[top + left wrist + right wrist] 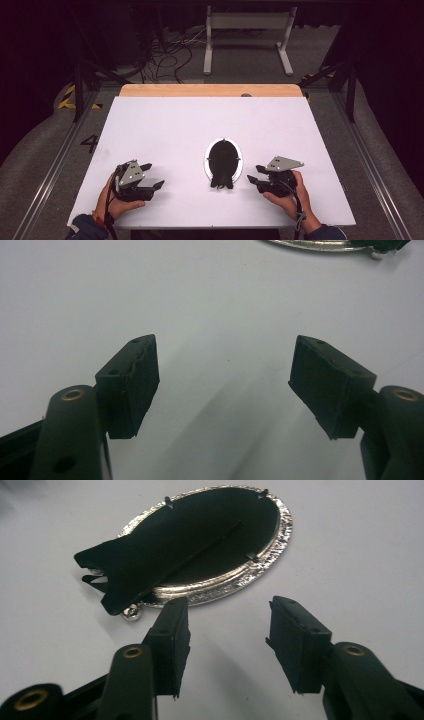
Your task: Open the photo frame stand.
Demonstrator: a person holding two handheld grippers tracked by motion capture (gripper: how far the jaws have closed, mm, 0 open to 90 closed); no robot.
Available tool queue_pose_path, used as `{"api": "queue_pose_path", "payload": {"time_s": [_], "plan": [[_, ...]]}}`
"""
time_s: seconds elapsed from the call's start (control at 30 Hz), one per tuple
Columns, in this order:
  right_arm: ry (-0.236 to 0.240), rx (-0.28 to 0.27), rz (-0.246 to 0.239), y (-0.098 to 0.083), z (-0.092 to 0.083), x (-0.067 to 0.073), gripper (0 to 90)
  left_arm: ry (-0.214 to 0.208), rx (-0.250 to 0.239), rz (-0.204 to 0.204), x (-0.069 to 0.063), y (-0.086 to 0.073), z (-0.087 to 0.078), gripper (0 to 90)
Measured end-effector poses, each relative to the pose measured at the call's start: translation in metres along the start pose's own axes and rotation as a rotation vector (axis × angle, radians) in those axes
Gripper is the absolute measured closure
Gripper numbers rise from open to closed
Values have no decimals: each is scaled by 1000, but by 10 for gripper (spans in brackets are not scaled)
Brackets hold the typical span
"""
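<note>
The right gripper (pixel 227 630), jaws apart with nothing between them, points at the oval picture frame (pixel 223 161) lying face-down at the middle of the white table (pixel 150 130), just beyond its tips. The left gripper (pixel 225 377) rests well off to the side, also parted and empty. The frame looks rigid, with a slick silvery rim (pixel 220 587) and probably glass underneath (so fragile); the black velvet easel stand (pixel 115 575) jutting past the near edge seems the better hold.
</note>
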State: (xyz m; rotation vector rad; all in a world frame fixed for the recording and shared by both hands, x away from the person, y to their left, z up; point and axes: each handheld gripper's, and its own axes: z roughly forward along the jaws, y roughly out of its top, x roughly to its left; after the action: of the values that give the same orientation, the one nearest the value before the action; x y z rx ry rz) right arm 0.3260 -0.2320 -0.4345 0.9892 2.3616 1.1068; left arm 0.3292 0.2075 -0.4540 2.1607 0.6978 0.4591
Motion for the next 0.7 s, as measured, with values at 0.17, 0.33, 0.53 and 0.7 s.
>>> {"api": "queue_pose_path", "payload": {"time_s": [0.17, 0.33, 0.53, 0.7], "plan": [[17, 14, -13, 3, 7, 8, 467, -7, 9, -6, -3, 2, 3, 297], [36, 12, -16, 7, 8, 14, 456, 2, 18, 3, -5, 3, 5, 297], [53, 13, -20, 9, 9, 20, 434, 3, 28, 14, -7, 3, 6, 297], [71, 15, -26, 11, 11, 25, 433, -5, 35, 13, -8, 4, 8, 297]]}}
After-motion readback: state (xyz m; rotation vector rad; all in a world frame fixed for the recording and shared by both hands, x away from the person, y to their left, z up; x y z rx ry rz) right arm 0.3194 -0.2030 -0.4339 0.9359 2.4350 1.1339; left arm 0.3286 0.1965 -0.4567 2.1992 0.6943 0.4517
